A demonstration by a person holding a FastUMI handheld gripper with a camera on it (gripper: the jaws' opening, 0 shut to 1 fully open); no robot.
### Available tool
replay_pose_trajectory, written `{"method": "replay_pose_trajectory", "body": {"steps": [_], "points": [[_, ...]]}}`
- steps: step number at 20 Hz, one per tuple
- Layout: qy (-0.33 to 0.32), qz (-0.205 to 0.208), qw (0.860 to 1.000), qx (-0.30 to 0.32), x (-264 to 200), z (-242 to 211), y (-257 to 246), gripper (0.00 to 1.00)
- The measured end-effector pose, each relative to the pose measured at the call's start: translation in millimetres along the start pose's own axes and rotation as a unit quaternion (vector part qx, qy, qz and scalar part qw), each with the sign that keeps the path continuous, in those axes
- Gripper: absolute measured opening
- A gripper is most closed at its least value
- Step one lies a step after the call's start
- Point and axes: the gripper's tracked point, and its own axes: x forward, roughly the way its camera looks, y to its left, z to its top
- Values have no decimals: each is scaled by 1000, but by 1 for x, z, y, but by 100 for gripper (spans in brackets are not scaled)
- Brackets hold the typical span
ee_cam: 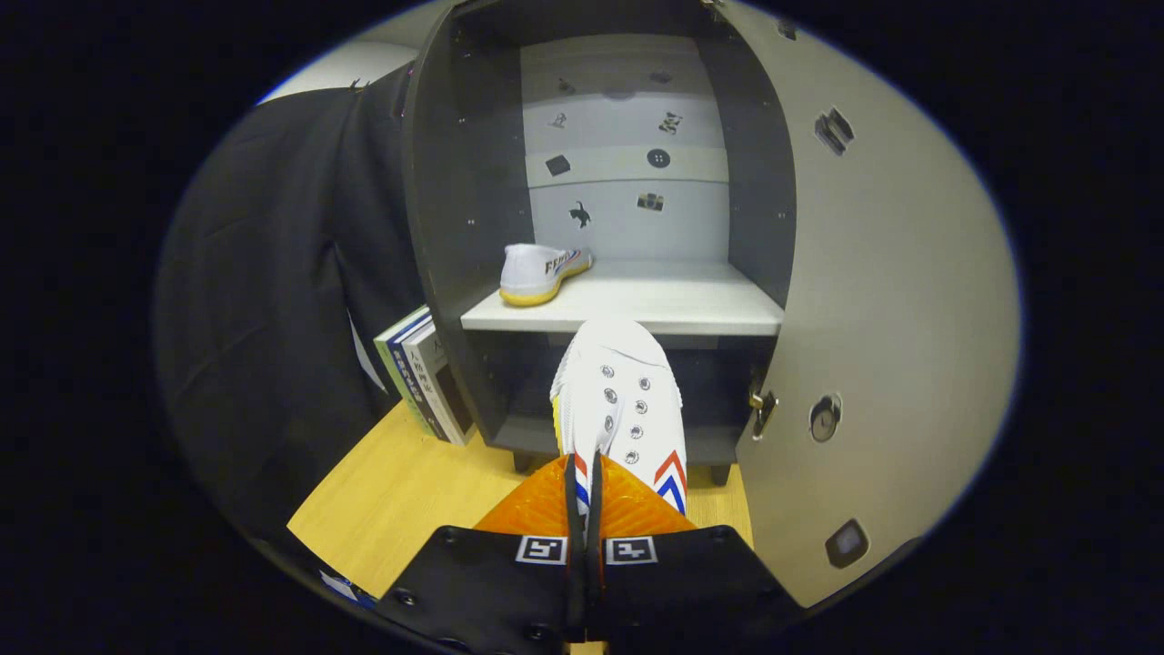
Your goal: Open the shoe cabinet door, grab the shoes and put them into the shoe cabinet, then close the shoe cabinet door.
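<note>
Books (426, 375) stand on edge against the outer left wall of the shoe cabinet (455, 209), between it and the dark cloth, resting on the wooden floor (400, 509). The cabinet door (891, 300) is swung wide open on the right, its inner face pale, with a latch fitting at its edge near the lower compartment. One white shoe (543, 271) with a yellowish sole already lies on the left part of the pale shelf (673, 305), its long axis running across the shelf, slightly angled toward the back panel. The gripper (583, 496) has its two fingers nearly together, clamped on the thin rear edge of a second white shoe (618, 400). That shoe extends straight away from the fingers, toe pointing at the cabinet and reaching the shelf's front lip, eyelets facing up. The right part of the shelf lies open, bounded by the right wall. The lower compartment beneath is dark.
</note>
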Motion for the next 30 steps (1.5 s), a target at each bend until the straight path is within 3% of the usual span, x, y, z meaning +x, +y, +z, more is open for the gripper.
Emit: {"method": "replay_pose_trajectory", "body": {"steps": [6, 11, 18, 30], "points": [[-28, -13, 1000, 4, 42, 74, -2, 1], [-31, -23, 999, -6, 72, 105, -6, 1], [-39, -30, 998, 25, 117, 155, -17, 1], [8, -50, 998, 38, 201, 154, -32, 1]]}}
